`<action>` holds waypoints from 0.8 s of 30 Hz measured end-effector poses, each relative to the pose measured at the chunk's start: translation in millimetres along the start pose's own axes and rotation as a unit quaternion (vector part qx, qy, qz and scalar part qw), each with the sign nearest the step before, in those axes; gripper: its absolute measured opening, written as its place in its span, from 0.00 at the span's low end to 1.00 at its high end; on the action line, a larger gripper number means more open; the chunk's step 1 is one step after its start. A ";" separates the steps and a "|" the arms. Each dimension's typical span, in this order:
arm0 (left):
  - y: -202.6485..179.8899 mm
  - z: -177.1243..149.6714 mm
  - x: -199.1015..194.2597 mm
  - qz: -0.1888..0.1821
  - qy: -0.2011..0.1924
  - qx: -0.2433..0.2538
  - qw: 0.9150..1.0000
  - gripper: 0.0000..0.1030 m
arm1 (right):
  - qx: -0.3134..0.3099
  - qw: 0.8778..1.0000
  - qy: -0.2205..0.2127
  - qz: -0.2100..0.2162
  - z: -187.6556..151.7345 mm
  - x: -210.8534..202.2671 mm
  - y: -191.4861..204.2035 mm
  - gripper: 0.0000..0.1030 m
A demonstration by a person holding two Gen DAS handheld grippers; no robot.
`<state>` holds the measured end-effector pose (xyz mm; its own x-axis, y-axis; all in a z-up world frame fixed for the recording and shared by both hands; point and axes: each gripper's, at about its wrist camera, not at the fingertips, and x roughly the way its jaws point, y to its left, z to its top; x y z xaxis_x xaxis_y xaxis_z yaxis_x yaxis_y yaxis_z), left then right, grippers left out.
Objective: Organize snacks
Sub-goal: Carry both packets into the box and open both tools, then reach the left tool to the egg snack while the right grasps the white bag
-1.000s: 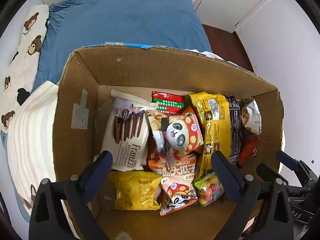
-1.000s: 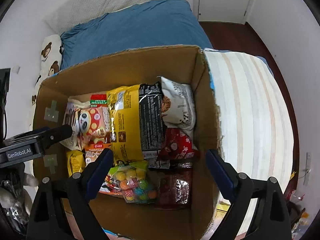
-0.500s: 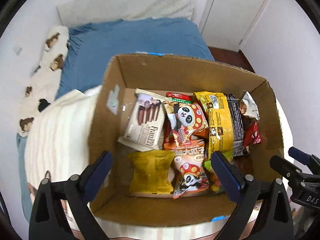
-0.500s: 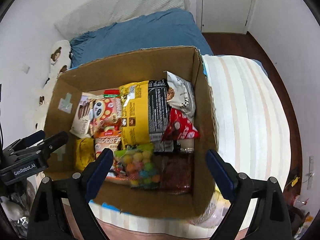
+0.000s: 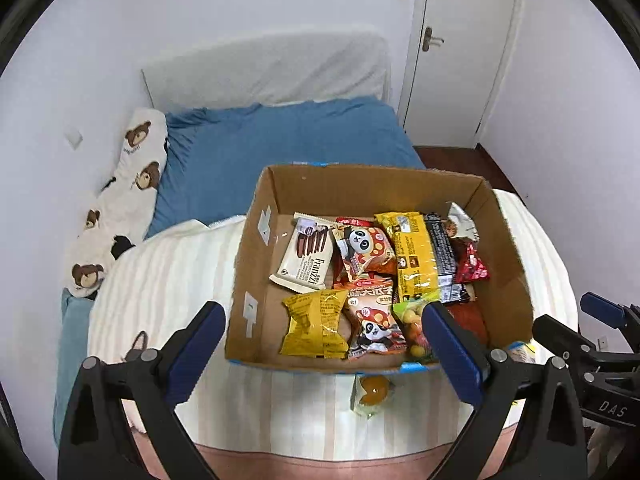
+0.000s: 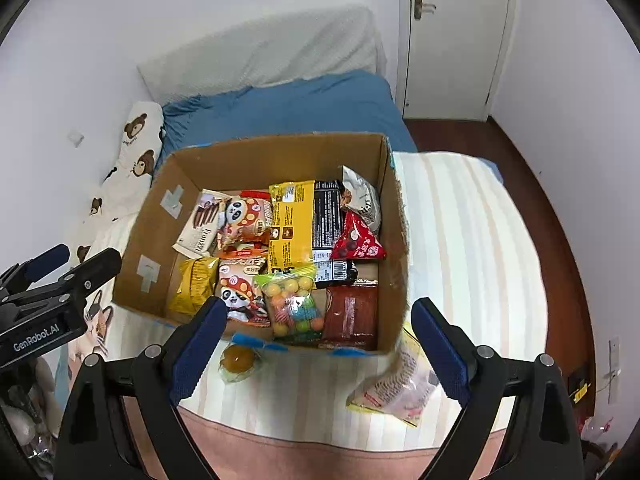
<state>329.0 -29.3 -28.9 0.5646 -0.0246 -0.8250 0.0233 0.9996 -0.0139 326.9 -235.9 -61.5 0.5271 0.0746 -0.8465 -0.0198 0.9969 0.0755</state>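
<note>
An open cardboard box (image 5: 248,280) (image 6: 148,240) stands on a striped blanket and is filled with snack packs. Among them are a white Franzzi pack (image 5: 306,256), a panda pack (image 5: 364,246), a yellow bag (image 5: 316,326), a long yellow-and-black pack (image 6: 292,224) and a bag of coloured candy balls (image 6: 294,300). A small jelly cup (image 5: 370,394) (image 6: 239,360) lies outside the box's near wall. A clear packet (image 6: 400,384) lies at its near right corner. My left gripper (image 5: 323,312) and right gripper (image 6: 319,308) hang above the box's near edge, both open and empty.
The striped blanket (image 6: 460,240) covers the near end of a bed with a blue sheet (image 5: 280,148). A bear-print pillow (image 5: 120,200) lies along the left wall. A white door (image 5: 460,48) and wooden floor (image 6: 560,208) are to the right.
Both grippers have risen and drawn back from inside the box, so the whole box, the jelly cup and the clear packet now show. Their jaws stayed open.
</note>
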 end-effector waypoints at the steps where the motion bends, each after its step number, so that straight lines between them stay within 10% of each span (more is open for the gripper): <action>1: -1.3 -2.0 -7.1 -0.001 -0.006 0.002 1.000 0.98 | 0.000 1.000 -0.003 0.002 -1.4 -5.6 0.2 0.92; 15: -6.7 -40.7 -43.9 0.000 -0.012 -0.006 1.000 0.98 | 0.056 0.996 -0.005 0.063 -36.2 -55.9 -19.9 0.96; 24: -10.2 -97.6 36.1 0.004 0.103 -0.030 0.994 0.98 | 0.197 0.971 0.129 0.037 -94.1 48.2 -106.5 0.96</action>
<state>268.6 -39.2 -113.7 0.3825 -0.0201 -0.9237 -0.0323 0.9989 -0.0352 274.5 -336.3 -159.9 0.3048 0.2004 -0.9311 0.3034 0.9063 0.2943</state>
